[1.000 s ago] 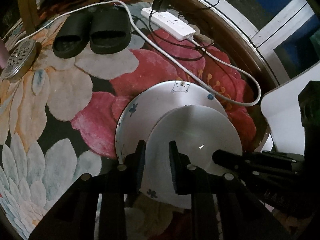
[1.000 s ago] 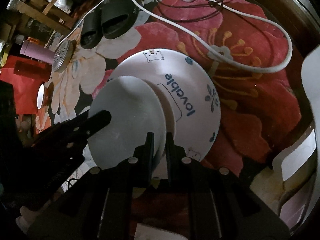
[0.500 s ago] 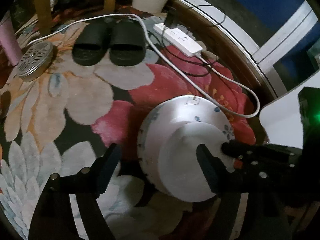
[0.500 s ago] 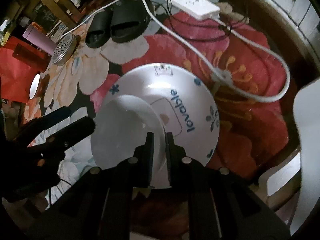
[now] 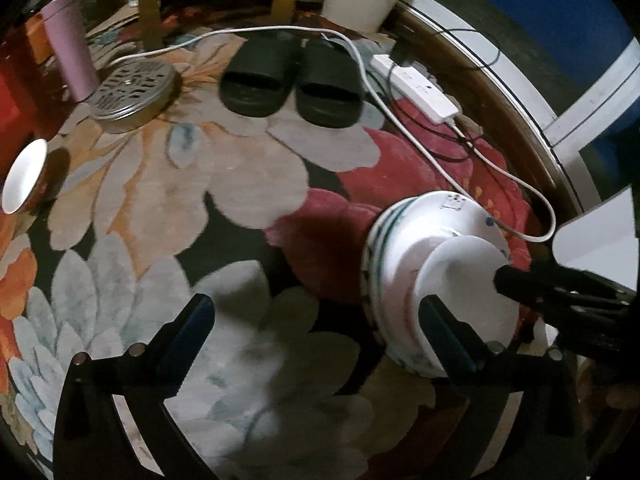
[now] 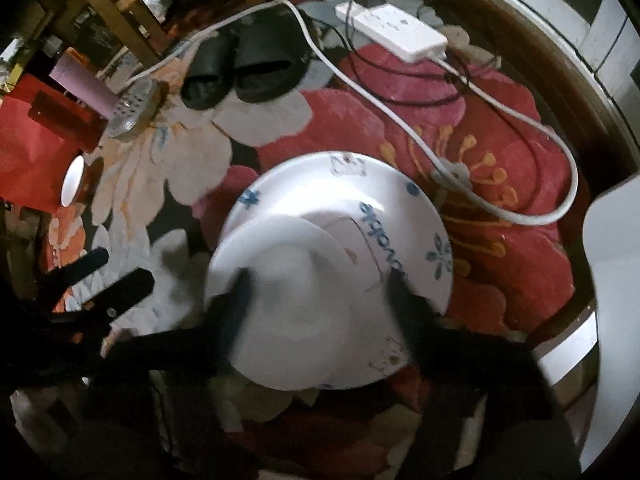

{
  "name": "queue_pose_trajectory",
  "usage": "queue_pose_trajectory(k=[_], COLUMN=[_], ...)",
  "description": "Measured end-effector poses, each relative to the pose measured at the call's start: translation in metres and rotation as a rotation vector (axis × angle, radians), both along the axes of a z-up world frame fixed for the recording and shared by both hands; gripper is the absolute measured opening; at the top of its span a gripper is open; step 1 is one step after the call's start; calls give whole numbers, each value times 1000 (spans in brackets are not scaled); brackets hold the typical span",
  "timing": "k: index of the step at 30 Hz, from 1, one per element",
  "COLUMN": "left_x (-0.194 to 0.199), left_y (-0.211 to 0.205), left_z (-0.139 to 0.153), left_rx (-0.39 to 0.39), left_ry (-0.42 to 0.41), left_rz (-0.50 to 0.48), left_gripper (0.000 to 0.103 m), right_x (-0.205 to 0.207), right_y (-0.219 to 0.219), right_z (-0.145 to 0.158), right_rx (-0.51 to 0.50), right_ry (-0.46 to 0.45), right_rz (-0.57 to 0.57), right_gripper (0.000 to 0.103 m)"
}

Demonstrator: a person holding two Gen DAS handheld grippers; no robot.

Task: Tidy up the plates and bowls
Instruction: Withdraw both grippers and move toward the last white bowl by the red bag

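A small plain white plate (image 6: 288, 300) lies on a larger white plate with blue flowers and lettering (image 6: 400, 216), on a stack on the floral rug. The stack also shows in the left wrist view (image 5: 404, 248), with the small plate (image 5: 464, 280) on top. My right gripper (image 6: 316, 284) is open, its blurred fingers spread over the small plate. My left gripper (image 5: 316, 312) is open and empty, left of the stack. A small white-lined bowl (image 5: 24, 180) lies on its side at the far left.
Black slippers (image 5: 288, 80), a white power strip (image 5: 416, 88) with cables, a perforated metal lid (image 5: 132, 88) and a pink cup (image 5: 68, 48) sit on the rug behind. A white chair (image 6: 616, 280) stands at the right.
My left gripper opened, let go of the small plate and drew back to the left. My right gripper has just opened and released the small plate onto the stack.
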State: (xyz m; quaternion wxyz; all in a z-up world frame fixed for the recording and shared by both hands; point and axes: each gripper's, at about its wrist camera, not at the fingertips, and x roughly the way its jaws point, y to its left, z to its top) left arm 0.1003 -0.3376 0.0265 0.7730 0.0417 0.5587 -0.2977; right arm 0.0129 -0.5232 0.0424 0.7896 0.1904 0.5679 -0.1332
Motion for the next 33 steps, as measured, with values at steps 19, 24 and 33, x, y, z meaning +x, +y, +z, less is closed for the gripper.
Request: queue_pose_trajectory(k=[19,24,33], left_x=[21,23,23], left_y=[98,124,161], left_z=[-1,-4,-10], left_rx=[36,46,63], left_ry=[-40,-42,-40], left_rz=[180,216,263], left_gripper=[102,102,102], right_x=[39,46,55], right_y=[83,103,136], right_z=[6,2,-7], right_rx=[-22,-16,-5], right_ry=[-42,-32,-12], right_rz=[175,206,255], right_gripper=[91,91,91])
